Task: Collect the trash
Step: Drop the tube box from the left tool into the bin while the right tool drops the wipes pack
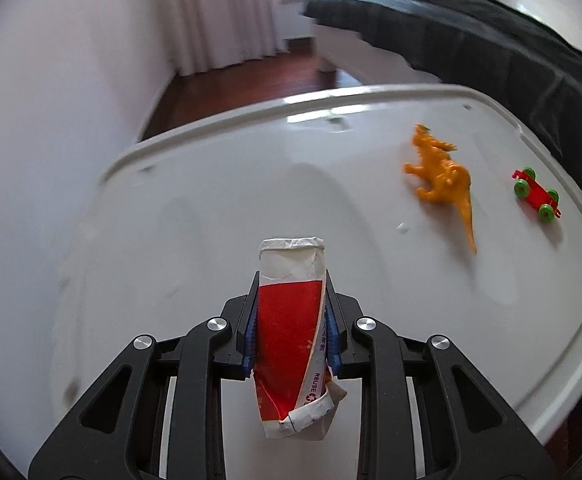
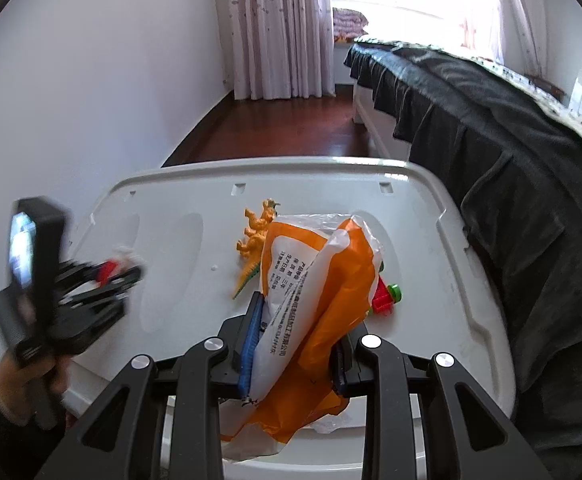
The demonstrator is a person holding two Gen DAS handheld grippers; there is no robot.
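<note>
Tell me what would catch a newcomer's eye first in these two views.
First, the red and white carton clamped in the left hand-held gripper, held over the white lid. Next, the orange and white bag pinched in the right hand-held gripper, hiding part of the lid. Then the toys lying on the lid: an orange dinosaur with a red car to its right.

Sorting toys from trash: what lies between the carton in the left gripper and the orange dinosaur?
Bare white lid, left wrist view. Nothing sits between the carton and the dinosaur.
</note>
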